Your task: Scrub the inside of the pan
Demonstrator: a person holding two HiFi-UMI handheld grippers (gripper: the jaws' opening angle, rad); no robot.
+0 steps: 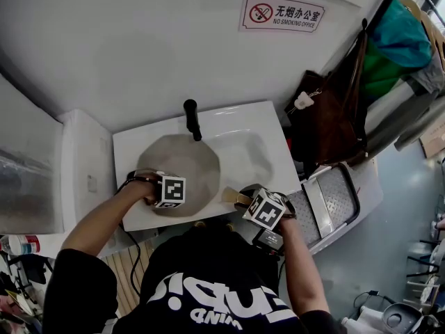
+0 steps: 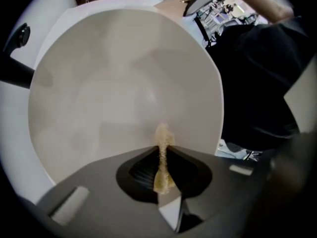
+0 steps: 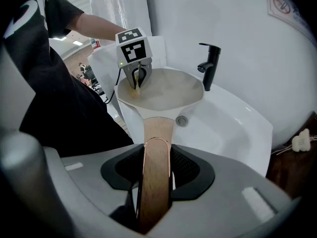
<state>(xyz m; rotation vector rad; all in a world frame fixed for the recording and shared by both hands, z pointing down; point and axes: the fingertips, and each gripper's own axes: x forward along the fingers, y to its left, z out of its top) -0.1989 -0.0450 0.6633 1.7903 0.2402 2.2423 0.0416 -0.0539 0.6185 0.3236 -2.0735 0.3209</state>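
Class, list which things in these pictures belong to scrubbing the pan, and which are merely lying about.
Belong to the job:
pan
wooden handle, clamped in the right gripper
scrub pad, pinched in the left gripper
sink under the pan

Merely about:
black tap
no-smoking sign
brown bag

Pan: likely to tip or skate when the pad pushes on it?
The pan should hold steady: the right gripper clamps its wooden handle. It looks stiff; its smooth inside may let the thin pad slide.
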